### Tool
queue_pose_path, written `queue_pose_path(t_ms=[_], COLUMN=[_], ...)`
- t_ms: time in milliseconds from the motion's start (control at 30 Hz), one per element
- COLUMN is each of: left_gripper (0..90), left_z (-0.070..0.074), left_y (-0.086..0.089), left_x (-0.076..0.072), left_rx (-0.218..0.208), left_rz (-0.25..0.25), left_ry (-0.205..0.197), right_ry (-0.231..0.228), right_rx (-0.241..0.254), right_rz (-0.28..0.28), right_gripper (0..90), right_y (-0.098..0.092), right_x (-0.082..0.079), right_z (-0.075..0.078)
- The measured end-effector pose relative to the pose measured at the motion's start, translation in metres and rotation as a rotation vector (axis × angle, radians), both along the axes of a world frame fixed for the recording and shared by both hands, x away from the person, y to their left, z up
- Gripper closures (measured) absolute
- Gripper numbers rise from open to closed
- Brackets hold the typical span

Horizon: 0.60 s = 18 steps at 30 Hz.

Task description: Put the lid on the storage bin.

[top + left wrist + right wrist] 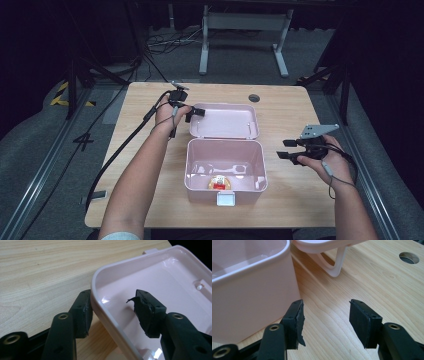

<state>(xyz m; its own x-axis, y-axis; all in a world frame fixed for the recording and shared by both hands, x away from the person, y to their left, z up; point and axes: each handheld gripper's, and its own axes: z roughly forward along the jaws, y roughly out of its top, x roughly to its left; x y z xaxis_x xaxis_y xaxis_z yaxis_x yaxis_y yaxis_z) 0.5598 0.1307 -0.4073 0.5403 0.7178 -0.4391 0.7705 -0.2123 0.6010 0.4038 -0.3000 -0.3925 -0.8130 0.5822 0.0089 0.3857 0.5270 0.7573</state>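
Pink lid [226, 121] upside down on counter [150, 190] behind open box [225, 167]; looks light, stiff, slick plastic. Left hand-held gripper [113, 312] half-open astride lid rim, not clamped. Right hand-held gripper [325, 322] half-open, empty.

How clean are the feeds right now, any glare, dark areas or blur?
High view: table lit, surroundings dark, the item in the pink box too small to identify. Left gripper view: sharp, small glare spots inside the pink lid. Right gripper view: jaws crisp, box wall evenly lit.
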Motion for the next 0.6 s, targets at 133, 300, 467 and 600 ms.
queue_pose_path(t_ms=[133, 300, 467, 600], left_gripper=[56.6, 65.8, 69.4, 69.9], left_z=[0.003, 0.013, 0.023, 0.035], left_y=[0.003, 0.006, 0.009, 0.007], left_x=[0.001, -0.002, -0.005, -0.01], left_rx=[-0.01, -0.027, -0.035, -0.008], left_rz=[0.018, 0.042, 0.053, 0.057], left_ry=[-0.01, -0.043, -0.093, -0.147], right_ry=[-0.001, -0.006, -0.005, -0.006], right_rx=[0.001, 0.001, 0.0, 0.0], right_rz=[0.001, -0.001, -0.003, -0.004], right_gripper=[46.3, 46.4, 46.6, 47.1], right_y=[0.001, 0.001, 0.0, 0.001], right_x=[0.0, -0.001, -0.001, -0.001], right_z=[0.0, 0.001, 0.001, 0.002])
